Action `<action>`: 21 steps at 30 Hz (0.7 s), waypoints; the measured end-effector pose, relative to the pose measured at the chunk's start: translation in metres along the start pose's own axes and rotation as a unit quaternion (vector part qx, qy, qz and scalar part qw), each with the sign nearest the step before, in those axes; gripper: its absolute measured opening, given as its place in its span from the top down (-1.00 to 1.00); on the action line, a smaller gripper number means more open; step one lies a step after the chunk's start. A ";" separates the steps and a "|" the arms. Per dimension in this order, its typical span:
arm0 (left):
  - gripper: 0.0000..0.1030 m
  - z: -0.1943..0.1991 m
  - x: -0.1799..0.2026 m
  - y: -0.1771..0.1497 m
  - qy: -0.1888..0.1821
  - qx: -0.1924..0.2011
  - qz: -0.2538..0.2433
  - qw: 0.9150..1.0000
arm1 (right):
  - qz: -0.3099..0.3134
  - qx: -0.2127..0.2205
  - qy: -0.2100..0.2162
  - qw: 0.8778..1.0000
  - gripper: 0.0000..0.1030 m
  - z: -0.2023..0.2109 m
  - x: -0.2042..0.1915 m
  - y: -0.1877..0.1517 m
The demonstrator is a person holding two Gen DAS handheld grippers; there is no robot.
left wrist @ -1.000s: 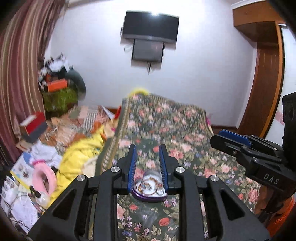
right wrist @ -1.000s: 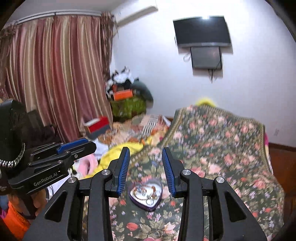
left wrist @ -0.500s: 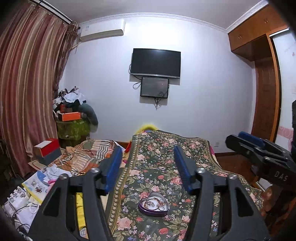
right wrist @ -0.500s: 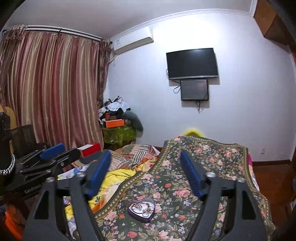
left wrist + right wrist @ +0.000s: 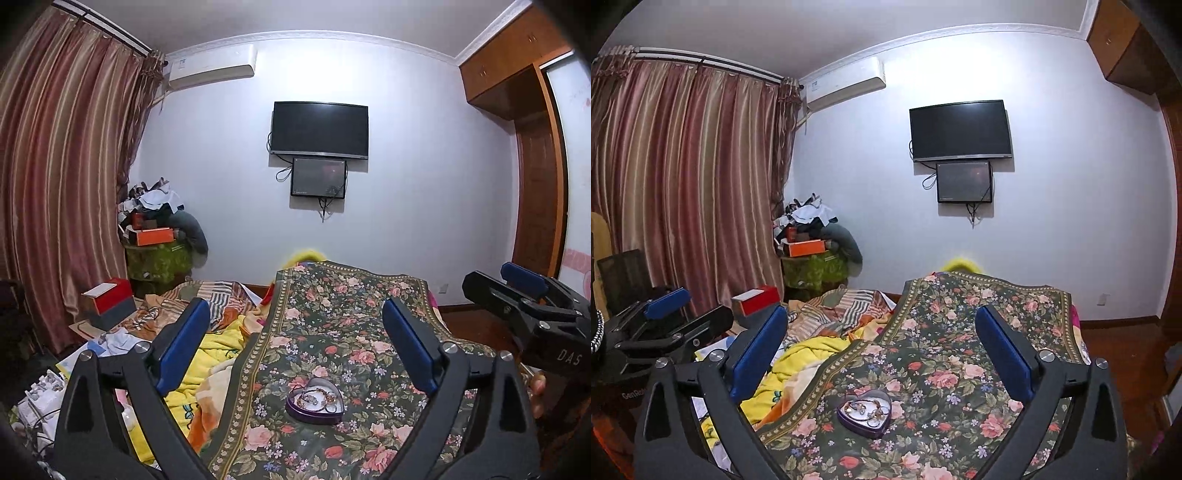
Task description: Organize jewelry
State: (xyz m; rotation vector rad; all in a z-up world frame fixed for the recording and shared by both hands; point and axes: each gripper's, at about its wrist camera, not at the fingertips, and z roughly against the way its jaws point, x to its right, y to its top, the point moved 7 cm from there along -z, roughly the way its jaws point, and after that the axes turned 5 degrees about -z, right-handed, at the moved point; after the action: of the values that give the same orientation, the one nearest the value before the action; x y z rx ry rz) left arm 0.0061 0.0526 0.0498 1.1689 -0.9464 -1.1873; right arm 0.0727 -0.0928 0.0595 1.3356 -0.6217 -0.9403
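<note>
the heart-shaped jewelry box sits open on the floral bedspread, low and near the middle of both wrist views, and we can see a tangle of rings and gold chain pieces inside it (too small to sort one from another). our left gripper has just been opening its fingers, and they now stand wide apart with nothing between them; the box lies on the cloth beyond and below the blue pads, untouched. our right gripper has likewise just been spreading, and its fingers are wide apart and bare, the box resting on the bedspread between their lines of sight, clear of both pads. a yellow blanket lies crumpled just left of the bedspread. a dark television hangs on the far wall.
</note>
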 end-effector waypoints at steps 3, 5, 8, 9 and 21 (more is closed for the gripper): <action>-0.84 0.000 0.001 0.000 -0.001 0.001 -0.003 1.000 | -0.001 -0.001 0.001 1.000 -0.96 0.002 -0.001 -0.001; -0.86 0.001 0.002 0.000 -0.001 0.001 -0.005 1.000 | -0.001 -0.002 0.001 1.000 -0.96 0.002 -0.001 -0.002; -0.88 0.001 0.002 -0.001 -0.001 0.001 -0.006 1.000 | -0.001 -0.003 0.002 1.000 -0.96 0.003 -0.001 -0.003; -0.88 0.001 0.002 -0.001 -0.001 0.000 -0.005 1.000 | -0.001 -0.003 0.002 1.000 -0.96 0.001 -0.001 -0.003; -0.97 -0.004 0.004 -0.005 -0.005 -0.010 -0.003 1.000 | -0.006 -0.012 0.003 1.000 -0.96 -0.002 0.001 -0.007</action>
State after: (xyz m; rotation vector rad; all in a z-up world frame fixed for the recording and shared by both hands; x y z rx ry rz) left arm 0.0101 0.0491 0.0443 1.1514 -0.9374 -1.2056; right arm 0.0733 -0.0930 0.0525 1.3222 -0.5971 -0.9508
